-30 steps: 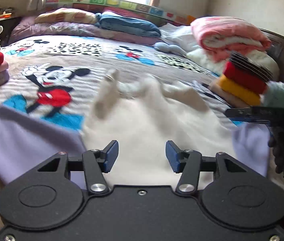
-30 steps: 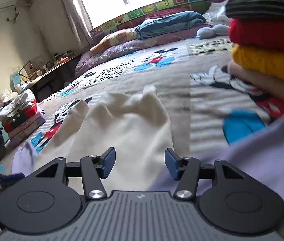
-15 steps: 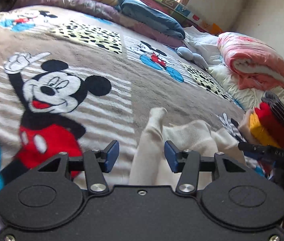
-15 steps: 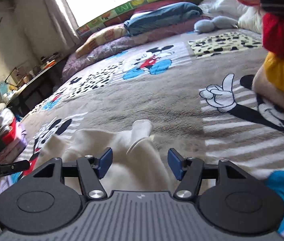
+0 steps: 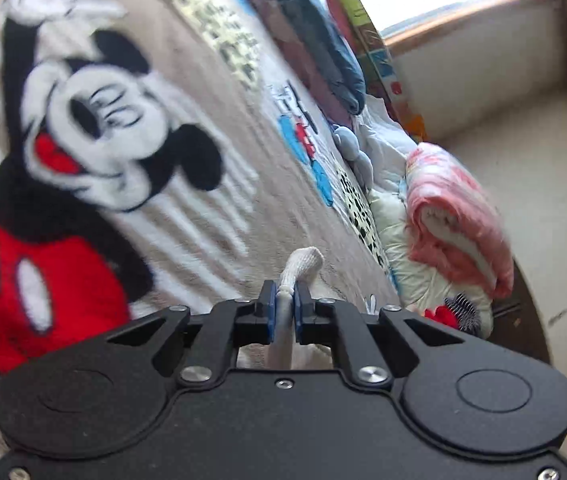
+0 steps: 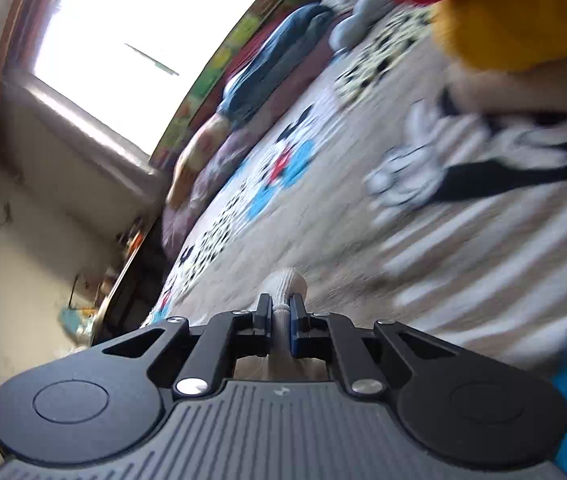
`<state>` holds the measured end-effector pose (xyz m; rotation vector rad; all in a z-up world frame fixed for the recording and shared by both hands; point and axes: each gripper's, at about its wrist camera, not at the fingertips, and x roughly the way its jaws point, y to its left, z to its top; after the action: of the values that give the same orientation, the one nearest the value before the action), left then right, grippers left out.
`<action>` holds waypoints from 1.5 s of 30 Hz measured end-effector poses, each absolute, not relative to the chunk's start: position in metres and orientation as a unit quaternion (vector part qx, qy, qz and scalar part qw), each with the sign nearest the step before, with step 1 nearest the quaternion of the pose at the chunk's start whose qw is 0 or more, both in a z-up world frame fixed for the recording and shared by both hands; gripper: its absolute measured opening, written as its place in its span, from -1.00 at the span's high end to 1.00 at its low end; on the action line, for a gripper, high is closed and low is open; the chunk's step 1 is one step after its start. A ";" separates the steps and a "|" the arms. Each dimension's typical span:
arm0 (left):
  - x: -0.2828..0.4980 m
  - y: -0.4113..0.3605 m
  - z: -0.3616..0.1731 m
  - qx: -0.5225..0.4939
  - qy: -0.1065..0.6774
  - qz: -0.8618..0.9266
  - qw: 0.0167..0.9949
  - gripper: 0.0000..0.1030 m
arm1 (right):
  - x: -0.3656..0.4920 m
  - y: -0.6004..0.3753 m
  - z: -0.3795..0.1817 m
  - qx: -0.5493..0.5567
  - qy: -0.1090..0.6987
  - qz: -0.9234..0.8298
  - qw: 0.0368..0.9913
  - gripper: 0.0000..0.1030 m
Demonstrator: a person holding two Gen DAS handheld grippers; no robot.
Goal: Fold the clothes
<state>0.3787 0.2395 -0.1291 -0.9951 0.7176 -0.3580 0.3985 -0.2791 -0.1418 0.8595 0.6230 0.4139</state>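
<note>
A cream knitted garment lies on the cartoon-mouse bedspread (image 5: 203, 216). In the left wrist view one cream cuff (image 5: 303, 266) pokes out past the blue pads, and my left gripper (image 5: 284, 300) is shut on it. In the right wrist view the other cream cuff (image 6: 288, 285) sticks out the same way, with my right gripper (image 6: 281, 307) shut on it. Both views are rolled sideways. The rest of the garment is hidden beneath the gripper bodies.
A folded pink blanket (image 5: 455, 216) and white bedding sit by the wall in the left wrist view. A stack of yellow and red folded clothes (image 6: 523, 20) looms close at the upper right of the right wrist view. Pillows (image 6: 275, 64) line the window side.
Both grippers moved forward along the cream garment to its cuffs and went from open to shut on them. Both views have rolled sideways.
</note>
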 end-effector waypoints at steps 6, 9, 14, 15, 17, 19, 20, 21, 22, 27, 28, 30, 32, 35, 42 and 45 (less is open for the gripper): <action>0.379 0.250 -0.147 -0.508 0.342 -0.148 0.776 0.88 | 0.411 -0.275 -0.143 0.384 0.323 0.207 0.840 0.80; 0.379 0.251 -0.153 -0.506 0.360 -0.121 0.775 0.85 | 0.425 -0.266 -0.155 0.332 0.368 0.193 0.847 0.81; 0.378 0.245 -0.144 -0.476 0.374 -0.095 0.791 0.75 | 0.427 -0.257 -0.151 0.291 0.380 0.190 0.857 0.78; 0.377 0.243 -0.140 -0.465 0.371 -0.092 0.798 0.75 | 0.425 -0.256 -0.146 0.281 0.379 0.186 0.862 0.64; 0.371 0.239 -0.127 -0.440 0.360 -0.085 0.818 0.75 | 0.418 -0.256 -0.132 0.260 0.361 0.173 0.879 0.31; 0.362 0.234 -0.106 -0.385 0.345 -0.073 0.853 0.75 | 0.407 -0.259 -0.113 0.232 0.335 0.162 0.899 0.23; 0.356 0.228 -0.095 -0.352 0.334 -0.069 0.871 0.75 | 0.402 -0.259 -0.103 0.219 0.322 0.163 0.906 0.23; 0.350 0.223 -0.084 -0.319 0.323 -0.066 0.888 0.75 | 0.398 -0.259 -0.095 0.207 0.312 0.170 0.911 0.23; 0.345 0.217 -0.074 -0.289 0.314 -0.065 0.902 0.75 | 0.396 -0.258 -0.087 0.196 0.305 0.181 0.914 0.23; 0.358 0.168 -0.067 -0.195 0.329 -0.133 0.914 0.75 | 0.389 -0.215 -0.073 0.113 0.299 0.251 0.914 0.27; 0.365 0.164 -0.074 -0.192 0.342 -0.129 0.911 0.75 | 0.392 -0.204 -0.076 0.095 0.306 0.254 0.913 0.27; 0.388 0.165 -0.102 -0.195 0.395 -0.086 0.893 0.81 | 0.408 -0.192 -0.092 0.084 0.344 0.236 0.905 0.27; 0.396 0.174 -0.118 -0.219 0.412 -0.070 0.882 0.90 | 0.418 -0.191 -0.120 0.052 0.378 0.203 0.902 0.38; 0.390 0.182 -0.112 -0.234 0.404 -0.078 0.881 0.90 | 0.416 -0.202 -0.125 0.073 0.373 0.202 0.903 0.41; 0.324 0.133 -0.069 -0.147 0.351 -0.124 0.916 0.85 | 0.377 -0.208 -0.078 0.082 0.328 0.214 0.916 0.29; 0.296 0.085 -0.059 -0.097 0.322 -0.168 0.927 0.85 | 0.333 -0.197 -0.065 0.077 0.309 0.250 0.914 0.29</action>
<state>0.2960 0.0853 -0.0590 -0.1990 0.6607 -0.3452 0.3331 -0.1971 -0.0647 0.1577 0.6363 0.5147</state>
